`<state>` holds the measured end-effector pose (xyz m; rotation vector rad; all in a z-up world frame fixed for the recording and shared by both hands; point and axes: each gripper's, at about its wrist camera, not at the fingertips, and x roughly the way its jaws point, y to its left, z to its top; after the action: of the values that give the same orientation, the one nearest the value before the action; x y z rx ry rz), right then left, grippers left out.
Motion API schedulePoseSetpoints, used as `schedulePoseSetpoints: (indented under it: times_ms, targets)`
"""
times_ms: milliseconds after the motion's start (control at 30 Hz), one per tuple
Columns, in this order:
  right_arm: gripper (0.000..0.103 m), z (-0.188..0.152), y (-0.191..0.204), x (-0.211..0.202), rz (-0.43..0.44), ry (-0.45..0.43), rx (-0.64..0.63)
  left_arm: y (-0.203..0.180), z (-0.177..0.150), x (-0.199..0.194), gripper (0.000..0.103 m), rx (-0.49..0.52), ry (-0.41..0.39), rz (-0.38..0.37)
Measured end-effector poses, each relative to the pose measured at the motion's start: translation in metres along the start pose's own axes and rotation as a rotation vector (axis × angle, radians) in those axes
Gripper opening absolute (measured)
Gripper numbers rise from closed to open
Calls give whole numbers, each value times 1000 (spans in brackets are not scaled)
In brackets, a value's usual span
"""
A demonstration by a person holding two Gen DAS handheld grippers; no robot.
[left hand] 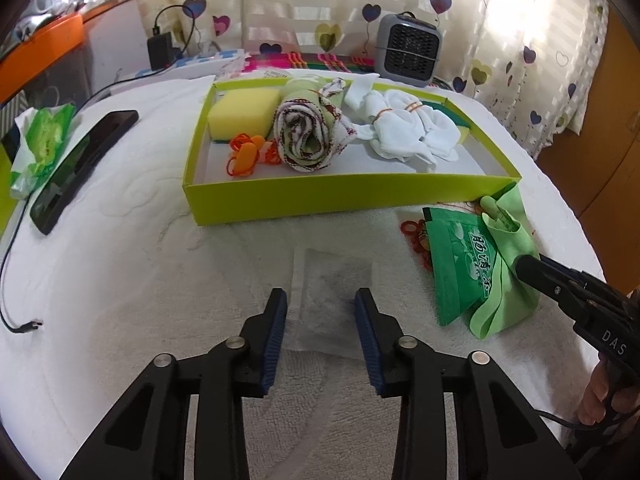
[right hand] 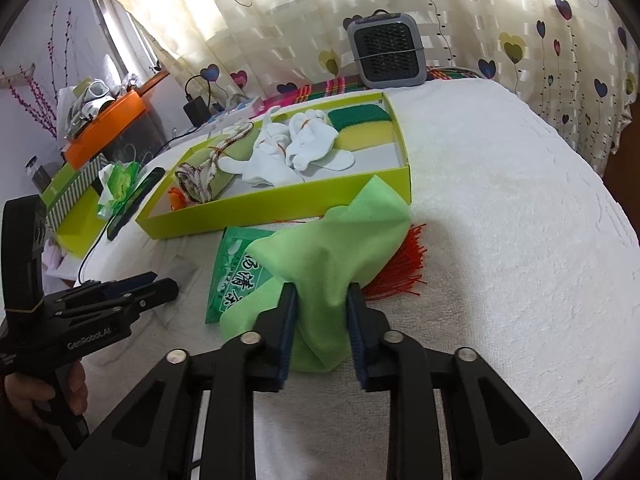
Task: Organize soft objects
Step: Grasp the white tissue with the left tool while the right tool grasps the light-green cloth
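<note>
— How far along is the tidying?

— Well on: the lime cardboard box (left hand: pixel 280 200) already holds a rolled towel (left hand: pixel 304 136), banded white socks (left hand: pixel 412 128) and yellow sponges (left hand: pixel 240 112). Left out on the white terry-covered surface (right hand: pixel 500 200): a smooth green cloth (right hand: pixel 340 248), a glossy green packet (right hand: pixel 236 264), red strands (right hand: pixel 404 268).

— And the tongs?

— The right tongs (right hand: pixel 322 304) pinch the green cloth just outside the box. The left tongs (left hand: pixel 320 304) stand part-open, empty, over what looks like a flat grey cloth (left hand: pixel 332 304).
</note>
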<state>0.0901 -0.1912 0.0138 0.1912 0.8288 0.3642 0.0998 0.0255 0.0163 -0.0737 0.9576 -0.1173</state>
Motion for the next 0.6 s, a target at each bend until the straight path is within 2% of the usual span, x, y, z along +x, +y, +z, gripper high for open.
schedulePoseSetpoints:
  times_ms: [67,100,267,600]
  targets:
    - [23,0,1,-1,5,-5,-4,2,0,0,24,-8,-4,-10]
    - [22,0,2,-2,5,-8,-6,2,0,0,17,-11,-2,-25]
    - [18,-2,6,-6,-1,-23,-28,-2,-1,-1,14,4,-9,-24]
    - [17,-10,4,-22,-14,-40,-18,1,-2,-3,11,-12,-19,-53]
